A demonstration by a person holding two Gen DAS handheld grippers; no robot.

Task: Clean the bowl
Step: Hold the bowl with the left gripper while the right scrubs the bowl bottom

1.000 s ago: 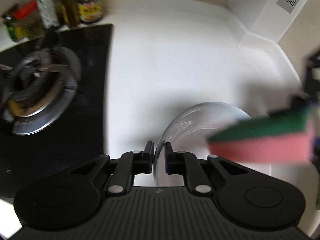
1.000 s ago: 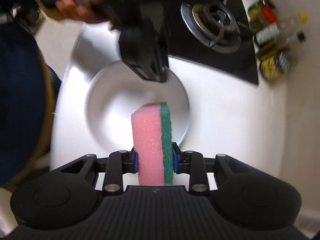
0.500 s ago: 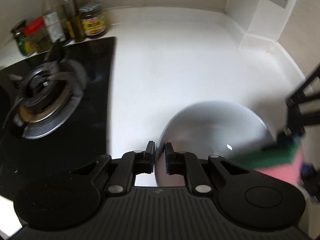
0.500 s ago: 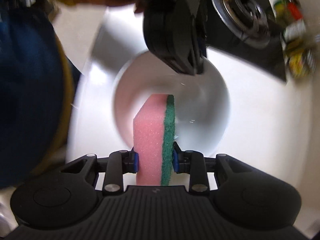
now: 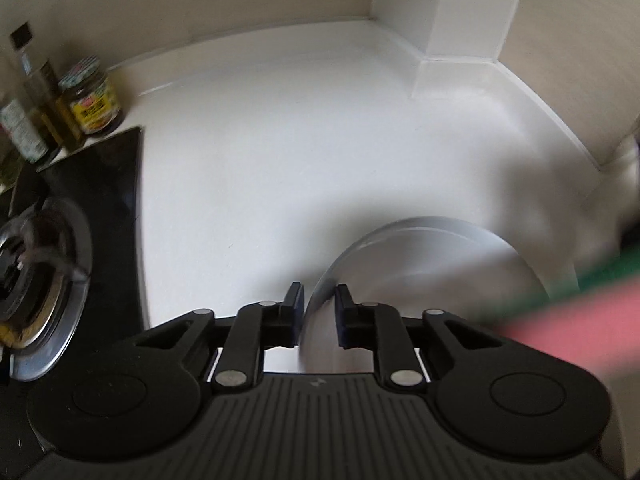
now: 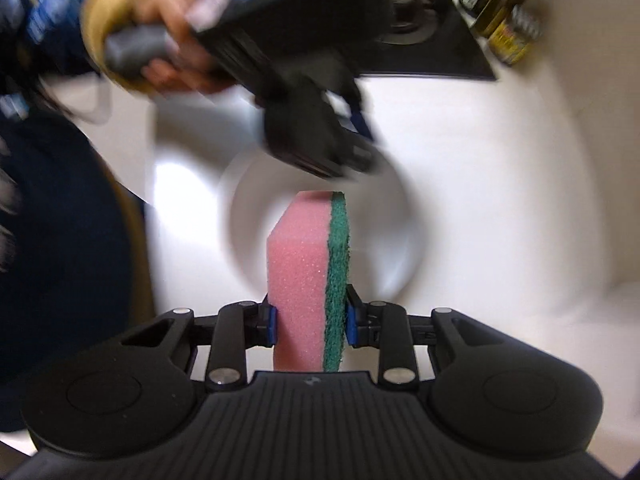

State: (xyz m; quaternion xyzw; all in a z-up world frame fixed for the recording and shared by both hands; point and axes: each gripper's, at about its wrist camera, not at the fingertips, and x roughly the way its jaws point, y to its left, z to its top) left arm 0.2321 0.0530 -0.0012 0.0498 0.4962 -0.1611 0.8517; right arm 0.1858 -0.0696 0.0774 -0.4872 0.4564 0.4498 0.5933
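The left gripper still pinches the rim of the white bowl on the countertop. The right gripper, clamped on the sponge, has swept across the bowl, so scrubbing appears underway.

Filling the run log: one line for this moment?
left gripper: shut on bowl rim | right gripper: shut on sponge | sponge over bowl

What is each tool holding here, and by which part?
The left tool grips the bowl by its near rim. The right tool clamps the sponge across its pink and green faces, near its lower end.
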